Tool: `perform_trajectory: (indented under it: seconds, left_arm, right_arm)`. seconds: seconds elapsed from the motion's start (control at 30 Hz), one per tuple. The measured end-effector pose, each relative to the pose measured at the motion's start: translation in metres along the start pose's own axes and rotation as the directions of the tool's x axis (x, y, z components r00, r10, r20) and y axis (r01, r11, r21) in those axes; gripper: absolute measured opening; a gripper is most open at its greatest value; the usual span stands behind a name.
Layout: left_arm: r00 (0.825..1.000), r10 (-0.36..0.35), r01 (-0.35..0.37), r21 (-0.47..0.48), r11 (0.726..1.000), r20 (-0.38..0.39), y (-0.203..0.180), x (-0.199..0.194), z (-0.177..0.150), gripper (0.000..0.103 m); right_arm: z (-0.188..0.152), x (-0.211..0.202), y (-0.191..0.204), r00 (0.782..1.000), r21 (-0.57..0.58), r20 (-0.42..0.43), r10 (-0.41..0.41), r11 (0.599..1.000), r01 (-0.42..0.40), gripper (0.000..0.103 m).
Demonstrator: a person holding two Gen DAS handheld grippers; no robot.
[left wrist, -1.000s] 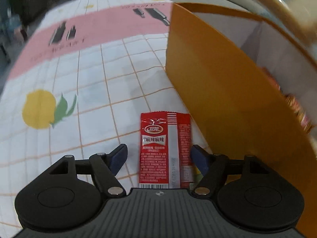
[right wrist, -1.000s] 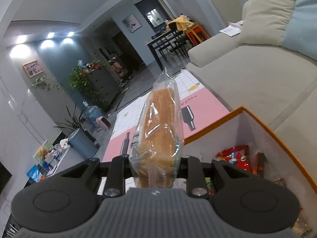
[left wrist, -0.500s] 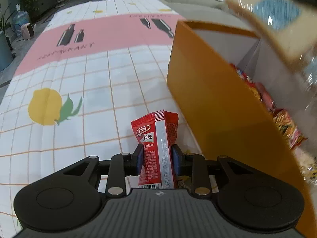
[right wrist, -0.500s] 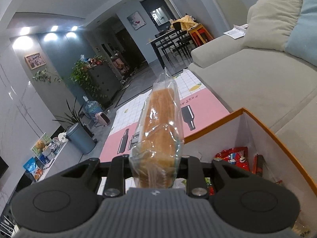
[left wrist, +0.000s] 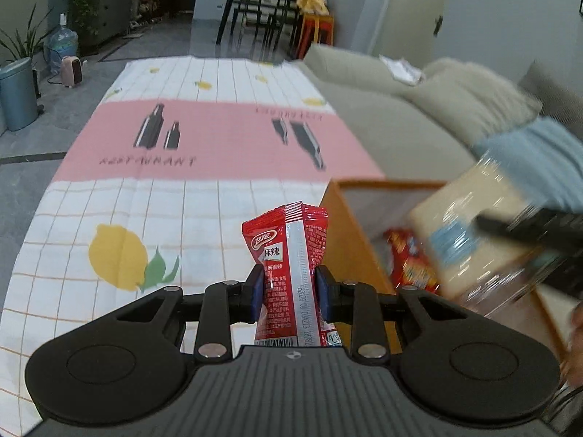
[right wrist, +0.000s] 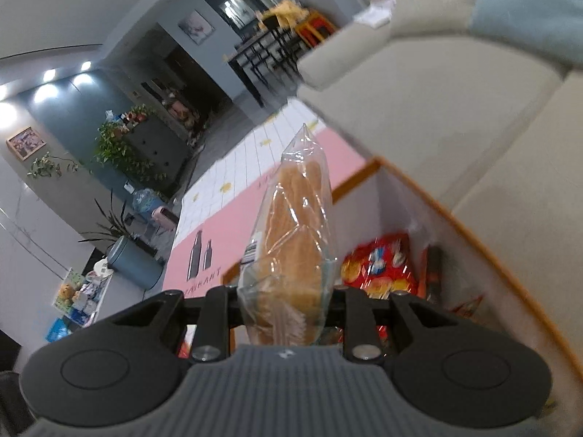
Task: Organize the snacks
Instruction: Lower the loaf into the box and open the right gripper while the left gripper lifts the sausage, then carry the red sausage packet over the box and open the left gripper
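My left gripper (left wrist: pixel 289 291) is shut on a red snack packet (left wrist: pixel 288 251) that stands upright between its blue pads, lifted off the checked cloth (left wrist: pixel 120 218). Just to its right is the orange box (left wrist: pixel 349 240) with red snack bags (left wrist: pixel 411 266) inside. My right gripper (right wrist: pixel 288 306) is shut on a clear bag of bread (right wrist: pixel 295 240), held tilted above the open orange box (right wrist: pixel 430 196), where red snack bags (right wrist: pixel 379 266) lie. In the left wrist view the bread bag (left wrist: pixel 477 233) shows blurred over the box, with the other gripper's dark arm across it.
A beige sofa (left wrist: pixel 400 127) with cushions runs along the right of the box. The cloth, with a pink band and lemon prints, stretches ahead to the left. Far off stand a dining table with chairs (left wrist: pixel 262 11), a blue bin (left wrist: pixel 16 94) and potted plants.
My left gripper closed on the red packet and lifted it off the cloth. My right gripper tilted and dropped nearer the box with the bread bag.
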State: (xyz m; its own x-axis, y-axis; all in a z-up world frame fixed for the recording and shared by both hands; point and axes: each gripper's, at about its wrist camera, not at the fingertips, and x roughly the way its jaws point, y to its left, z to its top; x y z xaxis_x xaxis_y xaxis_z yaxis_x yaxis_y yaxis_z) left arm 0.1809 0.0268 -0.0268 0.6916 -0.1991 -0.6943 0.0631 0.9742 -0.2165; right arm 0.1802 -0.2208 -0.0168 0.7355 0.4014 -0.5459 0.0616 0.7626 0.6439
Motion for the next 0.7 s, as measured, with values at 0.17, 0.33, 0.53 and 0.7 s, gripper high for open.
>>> perform_trajectory:
  seconds: [0.17,0.33,0.53,0.7]
  left_arm:
    - [0.999,-0.020,0.020,0.004,1.000,0.033,-0.010,-0.012,0.010,0.033]
    - [0.998,-0.044,0.044,0.015,0.999,0.039,-0.021,-0.019,0.011,0.033]
    - [0.995,-0.089,0.086,0.055,0.995,0.050,-0.043,-0.026,0.011,0.033]
    - [0.993,-0.105,0.102,0.070,0.992,0.044,-0.064,-0.027,0.013,0.033]
  right_arm:
    - [-0.009,0.041,0.008,0.981,-0.006,-0.192,0.014,1.000,-0.015,0.038]
    - [-0.006,0.052,0.023,0.971,-0.162,-0.165,-0.173,0.976,0.146,0.076]
    - [0.013,0.002,0.015,0.988,-0.185,0.009,-0.153,0.971,0.152,0.077]
    - [0.019,-0.021,0.002,0.985,-0.177,0.077,-0.151,0.971,0.163,0.077]
